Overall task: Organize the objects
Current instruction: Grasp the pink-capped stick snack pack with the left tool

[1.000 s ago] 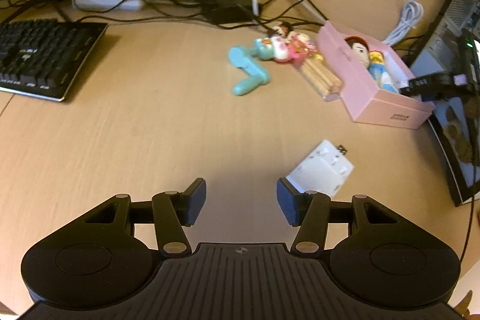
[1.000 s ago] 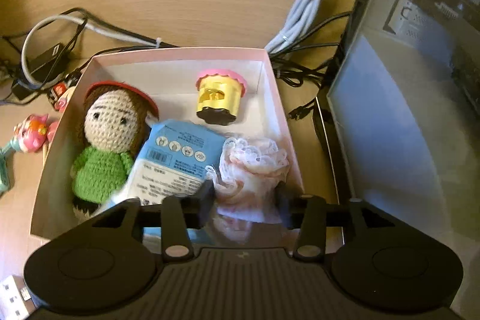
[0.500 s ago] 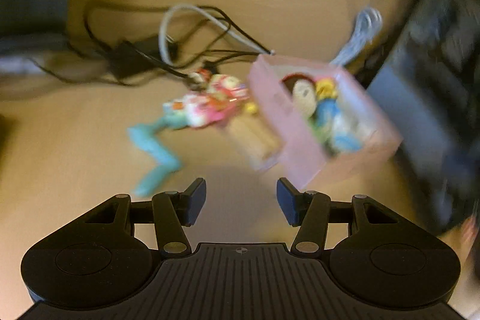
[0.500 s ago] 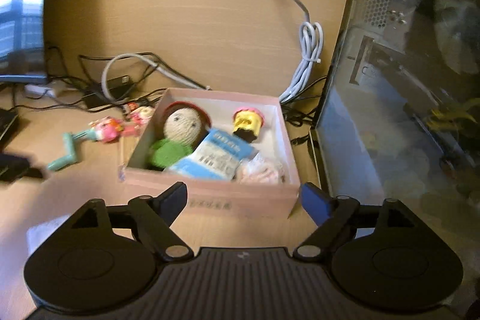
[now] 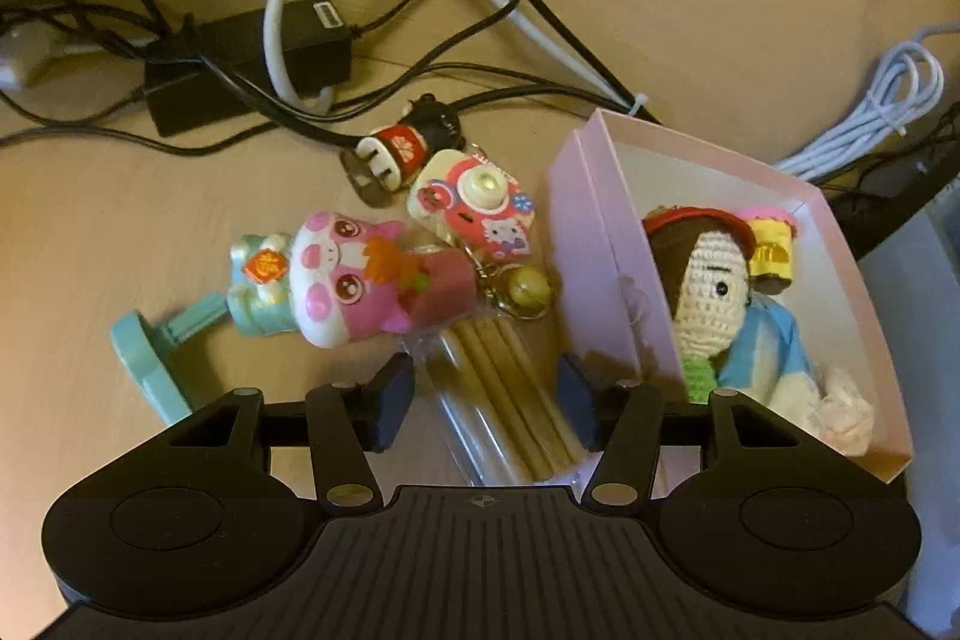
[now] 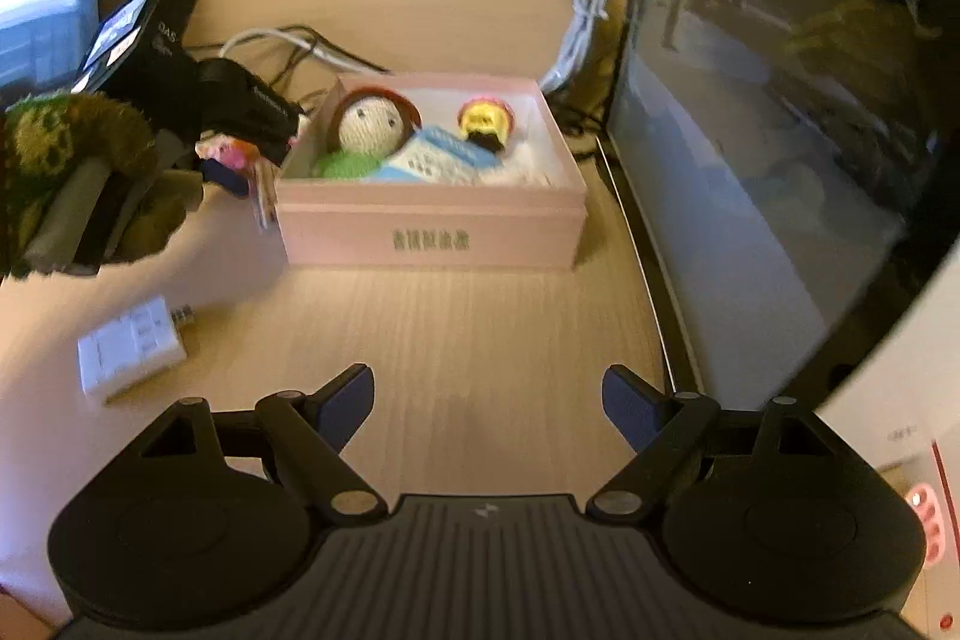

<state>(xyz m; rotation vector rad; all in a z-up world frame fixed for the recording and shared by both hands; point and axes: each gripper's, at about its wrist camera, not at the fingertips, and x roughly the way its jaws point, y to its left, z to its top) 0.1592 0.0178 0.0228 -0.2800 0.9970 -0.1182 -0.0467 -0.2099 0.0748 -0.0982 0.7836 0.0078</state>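
Left gripper (image 5: 485,403), part open and empty, straddles a clear packet of wooden sticks (image 5: 510,400) lying on the desk just beside the pink box (image 5: 591,244). Judged light, stiff and slick in its wrapper, the packet is best pinched across its middle. Right gripper (image 6: 485,407), opened wide and empty, shows what the left view lacks: the box front and a white adapter (image 6: 129,355).

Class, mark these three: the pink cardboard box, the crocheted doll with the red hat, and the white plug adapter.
Pink cardboard box (image 6: 432,238): right wrist view, front wall.
Crocheted doll with the red hat (image 6: 369,126): right wrist view, face.
White plug adapter (image 6: 129,355): right wrist view, top face.
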